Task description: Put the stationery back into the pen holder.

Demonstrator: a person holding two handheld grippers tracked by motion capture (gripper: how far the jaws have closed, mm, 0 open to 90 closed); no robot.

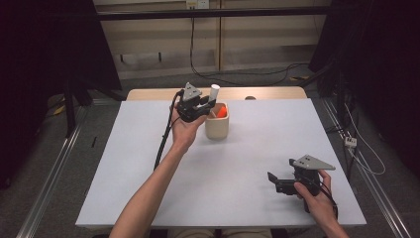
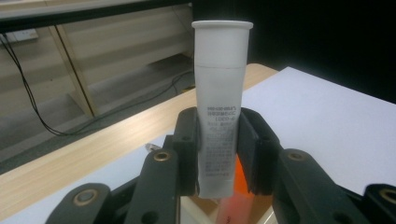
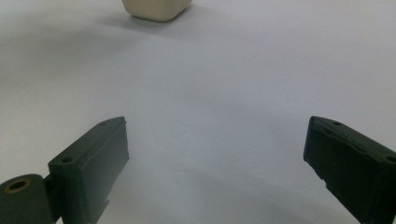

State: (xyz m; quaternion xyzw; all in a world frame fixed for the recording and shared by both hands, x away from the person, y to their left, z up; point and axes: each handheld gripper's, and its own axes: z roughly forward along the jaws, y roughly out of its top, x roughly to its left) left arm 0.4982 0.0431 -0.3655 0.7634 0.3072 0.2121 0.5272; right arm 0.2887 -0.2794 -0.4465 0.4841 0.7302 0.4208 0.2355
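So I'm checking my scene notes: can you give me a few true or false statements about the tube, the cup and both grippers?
1. The left gripper clamps a white tube. True.
2. The tube lies flat on the table. False: it is held upright over the cup.
3. The right gripper is open and holds nothing. True.
4. The cup is blue. False: it is beige, with something orange inside.

White tube's small print too blurred to read; orange item behind it mostly hidden; cup cropped at top.
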